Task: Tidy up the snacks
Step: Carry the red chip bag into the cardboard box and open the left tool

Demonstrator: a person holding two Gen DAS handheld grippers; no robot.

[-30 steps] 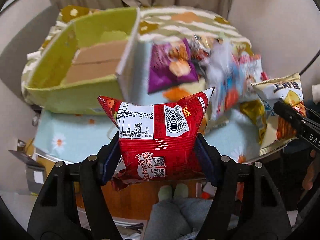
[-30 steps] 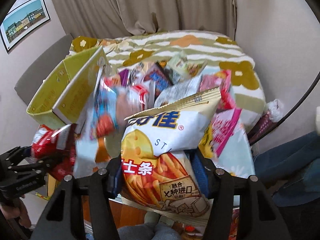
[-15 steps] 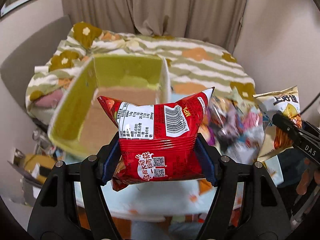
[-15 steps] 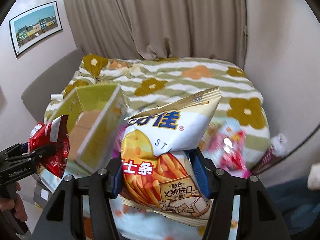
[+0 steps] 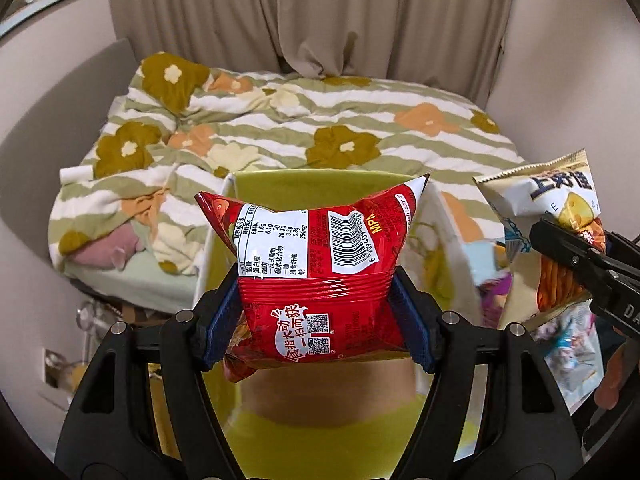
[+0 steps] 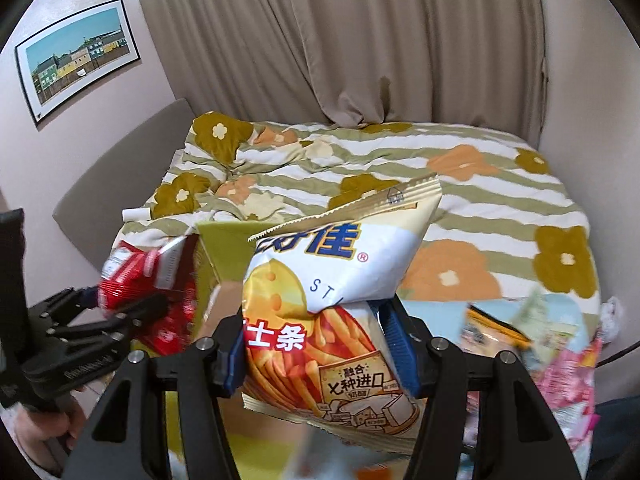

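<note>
**Q:** What do the fingers hold, and where?

**A:** Left gripper (image 5: pixel 318 312): both fingers closed against the sides of a red snack bag (image 5: pixel 316 264), pinched at mid-height so that the upper half flares open above the pads. Right gripper (image 6: pixel 310 344): fingers likewise closed on a white-and-yellow cheese-stick bag (image 6: pixel 332 292), held upright and seen at 3 o'clock in the left view. Both bags are in the air, over or just before the yellow-green box (image 5: pixel 332 432).

**Q:** How is the step best done?

**A:** Judged as the placing step. The box's open top lies directly beneath the red bag, from 6 o'clock up to 12. Lower each bag between the walls before opening the fingers; a release from this height could let a light, air-filled bag tip over the rim. One bag at a time seems wise, since the two grippers stand near each other.

**Q:** What writing is legible?

**A:** Red bag: a white nutrition panel reading 604kJ, 1.6g, 6.1g, 20.3g, 264mg, a barcode, "MPA" in yellow, two QR codes and the characters 食指大动 一扫而获. White bag: 好佳 with ®, "ST", 士条 and 融合七种进口. The right gripper's body shows "DA".

**Q:** And beyond?

**A:** More snack packets (image 6: pixel 560 364) at 3 o'clock on the pale-blue surface (image 6: pixel 436 304); a floral striped bed (image 5: pixel 280 120), curtains (image 6: pixel 360 40) and a framed picture (image 6: pixel 78 54) at 10 o'clock.
</note>
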